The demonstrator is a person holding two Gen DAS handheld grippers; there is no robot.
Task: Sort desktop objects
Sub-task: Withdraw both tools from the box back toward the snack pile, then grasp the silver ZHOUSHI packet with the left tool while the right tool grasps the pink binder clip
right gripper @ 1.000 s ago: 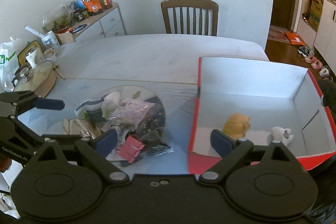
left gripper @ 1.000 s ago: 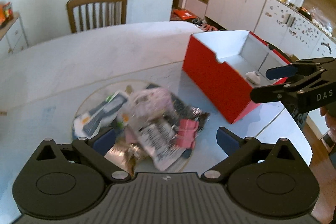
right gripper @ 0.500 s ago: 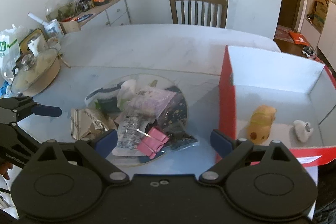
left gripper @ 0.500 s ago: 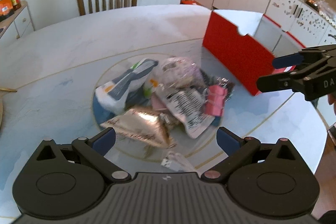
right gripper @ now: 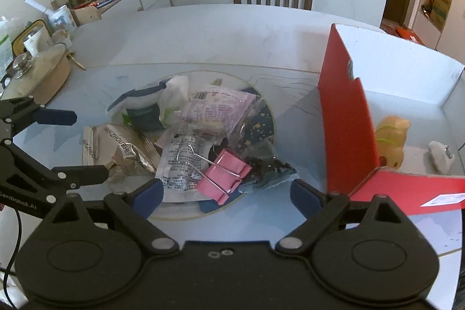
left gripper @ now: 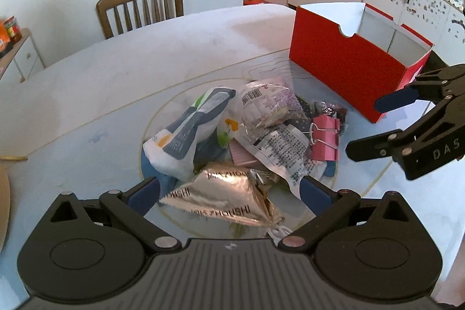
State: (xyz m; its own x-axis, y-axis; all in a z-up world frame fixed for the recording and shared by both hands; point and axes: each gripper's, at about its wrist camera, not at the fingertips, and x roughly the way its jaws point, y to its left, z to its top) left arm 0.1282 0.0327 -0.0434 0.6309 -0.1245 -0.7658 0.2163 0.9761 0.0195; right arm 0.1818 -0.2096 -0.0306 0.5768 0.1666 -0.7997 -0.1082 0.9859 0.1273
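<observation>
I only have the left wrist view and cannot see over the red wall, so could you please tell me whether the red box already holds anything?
Observer: Yes, the red box holds a yellow plush toy on its white floor.
Operator: Is anything else in there?
Observer: A small white object lies beside the toy, apart from it.
Operator: Is the right gripper empty?
Observer: Its own view shows the right gripper open, holding nothing, with the pink binder clip on the pile between its fingers.
</observation>
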